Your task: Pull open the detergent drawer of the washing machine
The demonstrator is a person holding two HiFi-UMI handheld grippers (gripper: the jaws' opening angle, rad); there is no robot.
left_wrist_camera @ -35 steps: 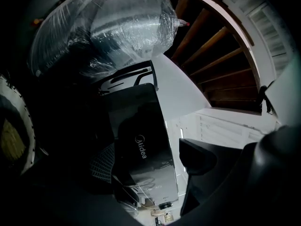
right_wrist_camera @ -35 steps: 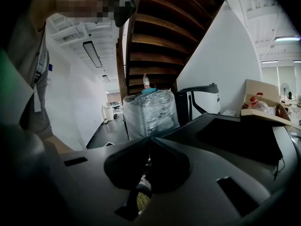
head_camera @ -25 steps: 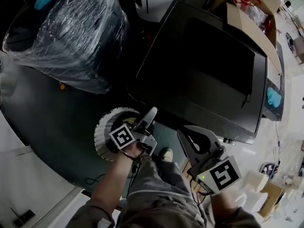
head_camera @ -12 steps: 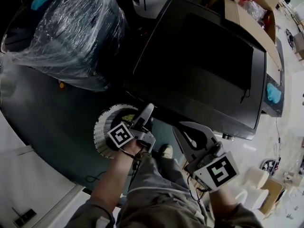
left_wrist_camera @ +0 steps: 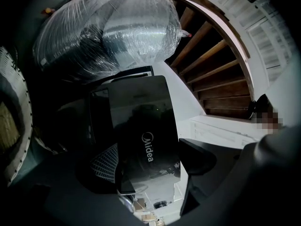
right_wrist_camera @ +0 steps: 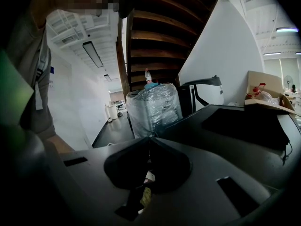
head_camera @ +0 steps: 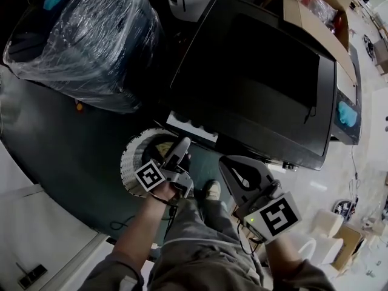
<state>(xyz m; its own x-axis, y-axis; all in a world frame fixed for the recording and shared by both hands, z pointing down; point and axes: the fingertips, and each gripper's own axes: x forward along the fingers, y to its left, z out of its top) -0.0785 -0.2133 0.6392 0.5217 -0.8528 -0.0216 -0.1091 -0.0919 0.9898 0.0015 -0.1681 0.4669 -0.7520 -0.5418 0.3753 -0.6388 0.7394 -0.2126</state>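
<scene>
The black washing machine (head_camera: 260,83) fills the middle of the head view. Its detergent drawer (head_camera: 193,128) sticks out of the front as a white tray. My left gripper (head_camera: 183,144) has its tips at the drawer's front edge. In the left gripper view the glossy black drawer front (left_wrist_camera: 146,126) with a Midea logo sits between the two fingers of the left gripper (left_wrist_camera: 148,166), which looks shut on it. My right gripper (head_camera: 232,167) hangs lower right of the drawer, apart from it; the right gripper (right_wrist_camera: 149,140) is shut and empty.
A big bundle wrapped in clear plastic (head_camera: 85,41) stands left of the machine. A round ribbed white object (head_camera: 134,156) lies on the floor under my left hand. A cardboard box (head_camera: 315,23) sits behind the machine. A person's shoe (head_camera: 211,191) shows below.
The white drawer has slid out of the machine's front, where none showed before. My left gripper has drawn back toward me with it. The right gripper has barely shifted.
</scene>
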